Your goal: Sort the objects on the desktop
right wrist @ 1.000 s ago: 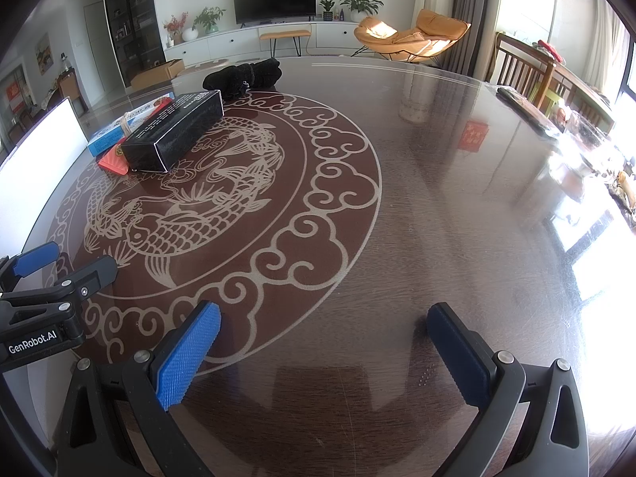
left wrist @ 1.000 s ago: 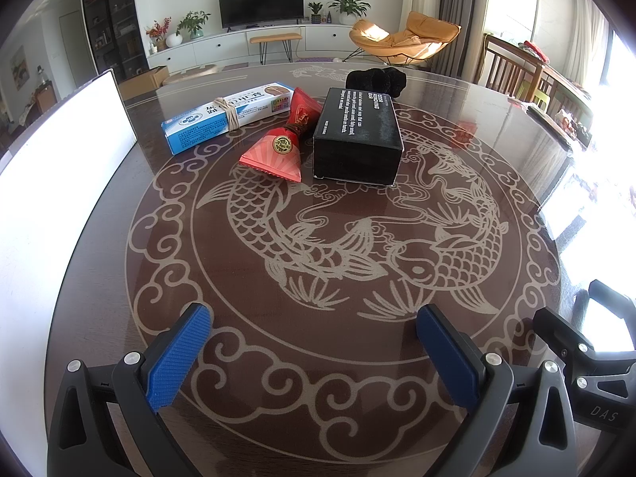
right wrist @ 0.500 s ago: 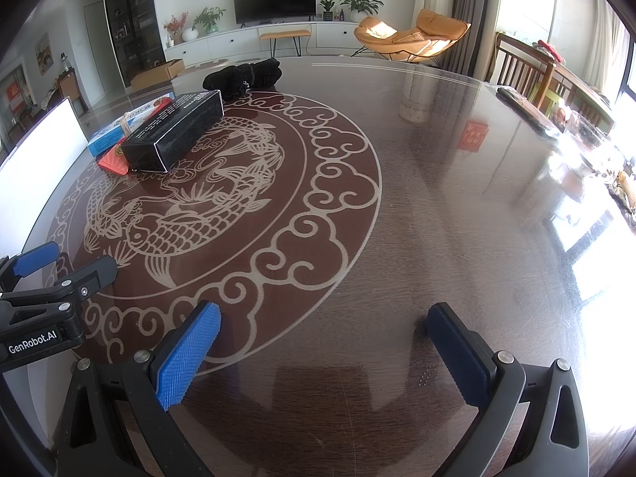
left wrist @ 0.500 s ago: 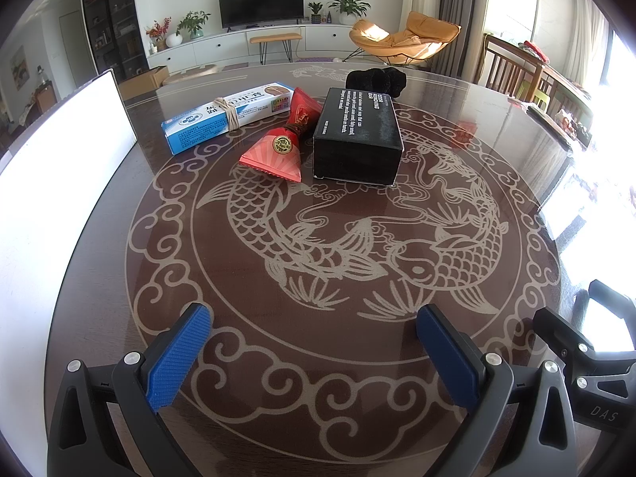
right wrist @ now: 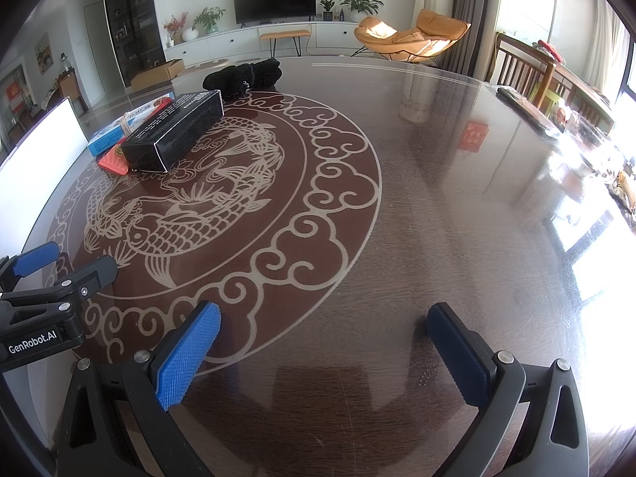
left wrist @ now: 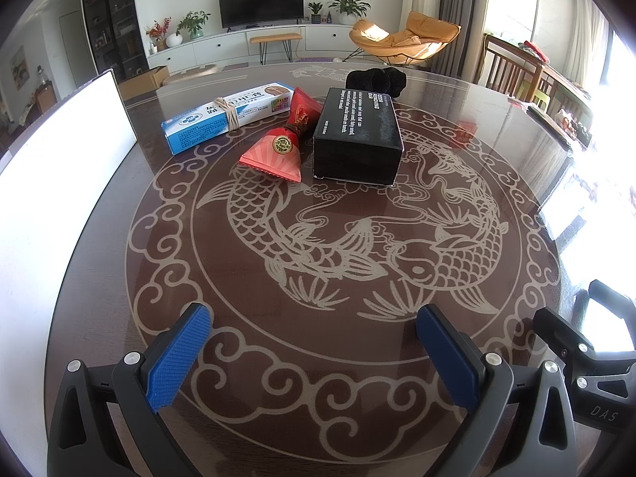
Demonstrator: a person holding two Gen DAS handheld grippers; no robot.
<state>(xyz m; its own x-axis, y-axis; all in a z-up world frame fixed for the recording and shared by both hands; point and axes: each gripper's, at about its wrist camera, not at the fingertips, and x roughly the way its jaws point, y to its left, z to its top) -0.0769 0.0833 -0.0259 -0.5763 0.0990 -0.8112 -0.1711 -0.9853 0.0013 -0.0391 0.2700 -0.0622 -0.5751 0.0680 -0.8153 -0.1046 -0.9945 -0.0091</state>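
Hovering low over the near edge of the table, the left claw is sitting with its blue pads spread wide and nothing between them. Same deal with the right claw, which is also gaping open and holding nothing, off to the right over bare tabletop, well apart from everything.

All the stuff to sort is lying bunched up at the far side: a black box, a red candy-shaped packet lying just beside its left side, a blue and white box with string tied round it behind that, and a black lump of cloth just past the black box. A white board is standing along the left.

So I'm guessing sorting isn't really started yet, nothing's picked. Next move probably means reaching the left claw forward to the nearest piece, the red packet or the black box, and lining the pads up across its narrow side before squeezing
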